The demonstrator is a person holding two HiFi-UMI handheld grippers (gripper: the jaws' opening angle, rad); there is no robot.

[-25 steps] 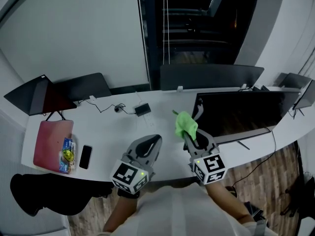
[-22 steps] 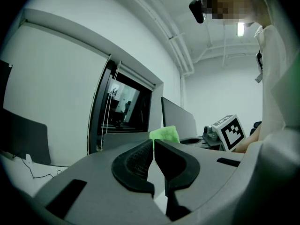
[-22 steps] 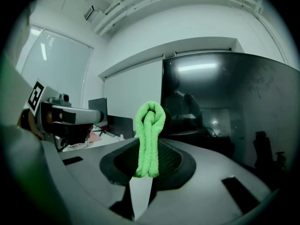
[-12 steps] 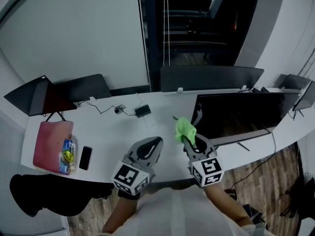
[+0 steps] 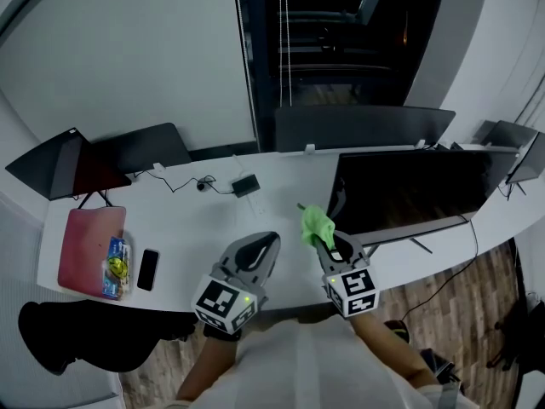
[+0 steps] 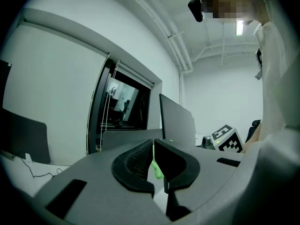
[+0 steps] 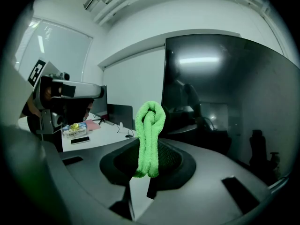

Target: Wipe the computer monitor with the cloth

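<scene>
The dark computer monitor (image 5: 409,194) stands on the white desk (image 5: 196,220), right of centre. A folded green cloth (image 5: 317,222) sticks up from my right gripper (image 5: 328,244), which is shut on it just off the monitor's lower left corner. In the right gripper view the cloth (image 7: 150,135) rises between the jaws of the right gripper (image 7: 151,156), with the monitor screen (image 7: 225,102) close behind it. My left gripper (image 5: 264,247) hovers over the desk's near edge, left of the right one. The left gripper (image 6: 153,146) is shut and holds nothing.
An open laptop (image 5: 51,164) and a dark screen (image 5: 145,150) stand at the back left. A pink folder (image 5: 89,250), a snack packet (image 5: 117,267) and a phone (image 5: 148,271) lie at the left. A cable adapter (image 5: 245,186) sits mid-desk. Another monitor's back (image 5: 362,130) stands behind.
My right gripper has drawn back a little to the left and toward me with the cloth still in it. The left gripper has hardly moved.
</scene>
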